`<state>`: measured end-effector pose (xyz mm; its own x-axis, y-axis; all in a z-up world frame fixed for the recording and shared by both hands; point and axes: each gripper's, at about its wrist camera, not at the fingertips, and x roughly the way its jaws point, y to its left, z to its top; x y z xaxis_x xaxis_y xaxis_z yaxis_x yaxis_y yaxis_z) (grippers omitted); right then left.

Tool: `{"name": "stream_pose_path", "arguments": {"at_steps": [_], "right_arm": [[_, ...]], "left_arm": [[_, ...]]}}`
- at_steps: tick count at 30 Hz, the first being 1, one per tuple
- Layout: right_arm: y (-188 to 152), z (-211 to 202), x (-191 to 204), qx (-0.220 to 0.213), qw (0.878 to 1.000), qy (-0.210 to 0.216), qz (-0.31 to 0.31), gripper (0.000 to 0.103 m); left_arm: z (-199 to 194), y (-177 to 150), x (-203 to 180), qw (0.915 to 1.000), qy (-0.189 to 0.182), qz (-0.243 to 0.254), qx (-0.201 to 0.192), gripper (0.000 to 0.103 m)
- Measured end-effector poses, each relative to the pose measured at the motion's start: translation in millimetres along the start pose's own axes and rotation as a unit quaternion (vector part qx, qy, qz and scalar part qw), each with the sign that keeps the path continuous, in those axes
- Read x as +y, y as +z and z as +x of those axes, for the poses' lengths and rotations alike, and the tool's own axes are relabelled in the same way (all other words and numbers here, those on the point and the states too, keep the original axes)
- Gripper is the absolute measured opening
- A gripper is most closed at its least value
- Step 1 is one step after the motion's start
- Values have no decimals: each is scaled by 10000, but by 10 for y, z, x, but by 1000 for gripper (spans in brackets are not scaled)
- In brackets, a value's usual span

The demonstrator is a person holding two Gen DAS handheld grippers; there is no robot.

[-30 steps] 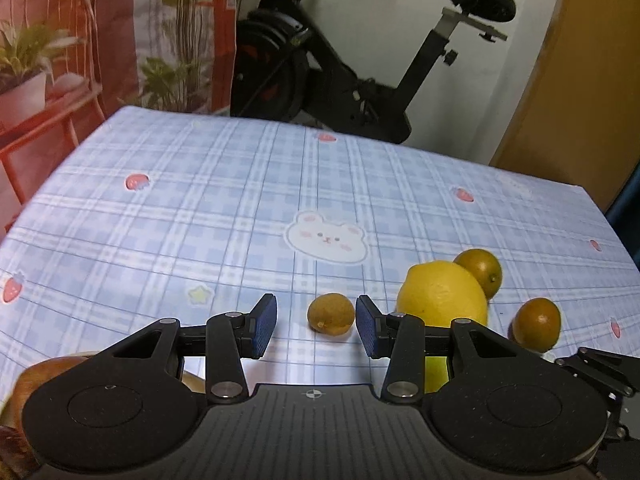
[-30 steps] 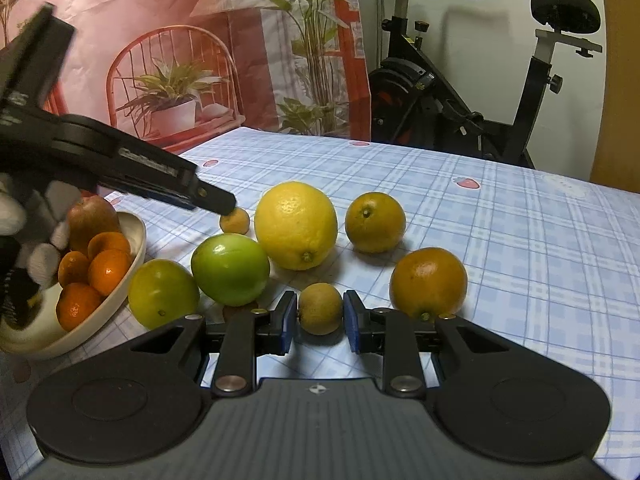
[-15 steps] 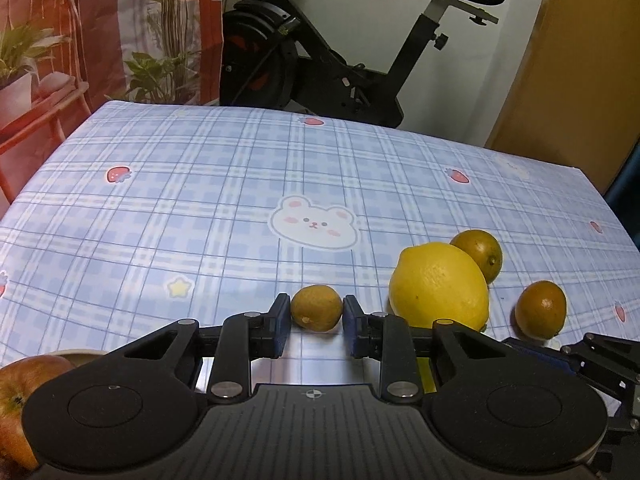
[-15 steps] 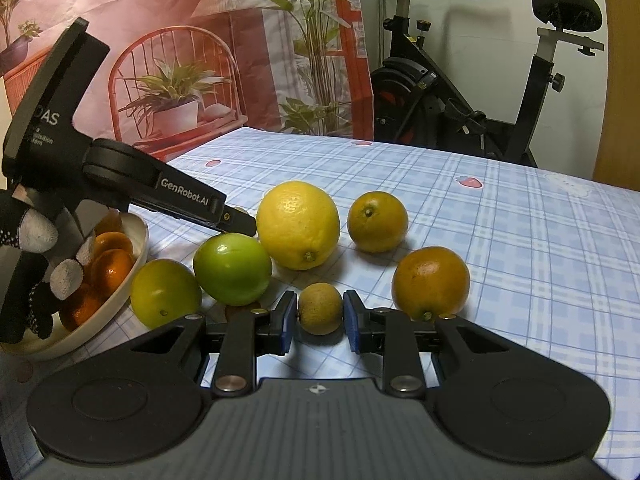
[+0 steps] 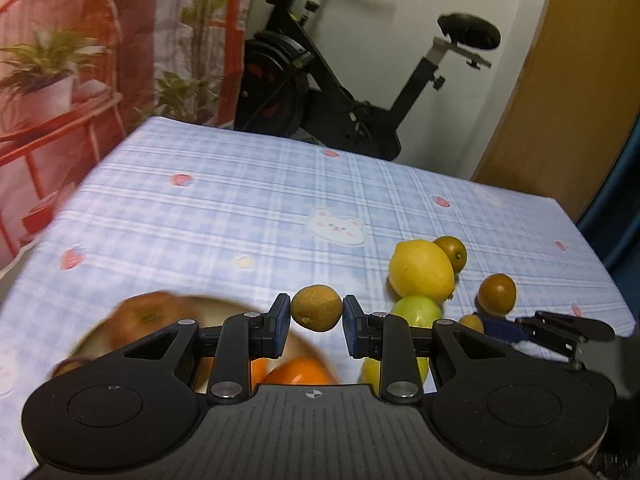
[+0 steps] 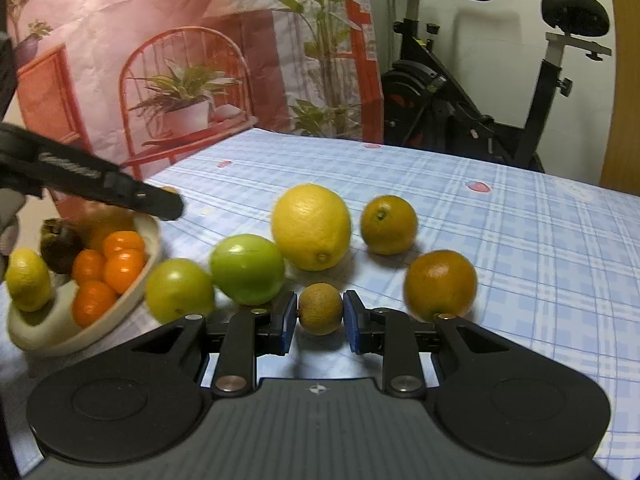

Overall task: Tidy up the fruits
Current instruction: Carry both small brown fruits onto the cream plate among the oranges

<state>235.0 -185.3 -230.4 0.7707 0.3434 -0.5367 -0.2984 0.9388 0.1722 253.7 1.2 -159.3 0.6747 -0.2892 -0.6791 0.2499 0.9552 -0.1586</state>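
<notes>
Left gripper (image 5: 316,317): clamped on a small brown-skinned fruit (image 5: 316,308), blue pads pressing both its sides, fruit carried clear of the desk (image 5: 248,216). Directly below and to its left, blurred: a cream bowl (image 5: 224,303) with a reddish-brown fruit (image 5: 148,316) and mandarins (image 5: 298,372). To its right, on the desk: a green apple (image 5: 418,310), beyond that a large lemon (image 5: 420,272), and behind the lemon an orange (image 5: 452,251). Farther right, a darker orange (image 5: 497,293) and the black tip of the other tool.

Right gripper (image 6: 319,317): closed on a second small brown fruit (image 6: 320,308), pads tight against its sides, fruit low over the checked cloth with its shadow just beneath. Just left of it, a green apple (image 6: 247,275) touching a yellow-green fruit (image 6: 179,291); straight ahead, the large lemon (image 6: 311,227); ahead and right, an orange (image 6: 389,224); close on the right, another orange (image 6: 440,285). Far left, the bowl (image 6: 80,336), holding mandarins (image 6: 120,258), a small lemon (image 6: 28,280) and a dark fruit (image 6: 61,246), with the left tool's black body (image 6: 100,186) hanging above its far rim. Beyond the desk's far edge, an exercise bike (image 6: 460,112) and a printed backdrop (image 6: 160,40).
</notes>
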Motion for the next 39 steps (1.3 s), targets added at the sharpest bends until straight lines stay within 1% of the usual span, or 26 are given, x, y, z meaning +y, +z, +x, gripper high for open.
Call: {"name": "stream_pose_path", "arguments": {"at_steps": [2, 5, 9, 14, 17, 20, 25, 30, 39], "right_arm": [[27, -60, 45, -64, 9999, 74, 39, 27], [100, -155, 175, -213, 9995, 230, -11, 27], [201, -221, 455, -293, 9972, 621, -293, 27], [191, -150, 891, -84, 9899, 1128, -852, 27], [118, -89, 1100, 91, 9848, 1332, -1111, 27], [62, -50, 1230, 208, 9803, 1506, -1264, 27], [14, 46, 1354, 381, 9751, 1621, -1465, 27], [-21, 79, 1378, 475, 9723, 1667, -1569, 27], [-52, 103, 1369, 484, 9721, 1640, -1603, 28]], "left_arm": [[-173, -47, 59, 10000, 32, -8, -67, 30], [-357, -116, 123, 9999, 87, 5, -67, 30], [-535, -244, 140, 9998, 168, 92, -93, 30], [-535, -377, 157, 9995, 214, 204, 127, 30], [-536, -410, 178, 9994, 205, 215, 200, 30], [-481, -421, 193, 9989, 217, 256, 312, 30], [-438, -460, 184, 9988, 227, 298, 321, 30], [-404, -410, 163, 9992, 201, 286, 169, 30], [-224, -361, 104, 9981, 255, 503, 234, 30]]}}
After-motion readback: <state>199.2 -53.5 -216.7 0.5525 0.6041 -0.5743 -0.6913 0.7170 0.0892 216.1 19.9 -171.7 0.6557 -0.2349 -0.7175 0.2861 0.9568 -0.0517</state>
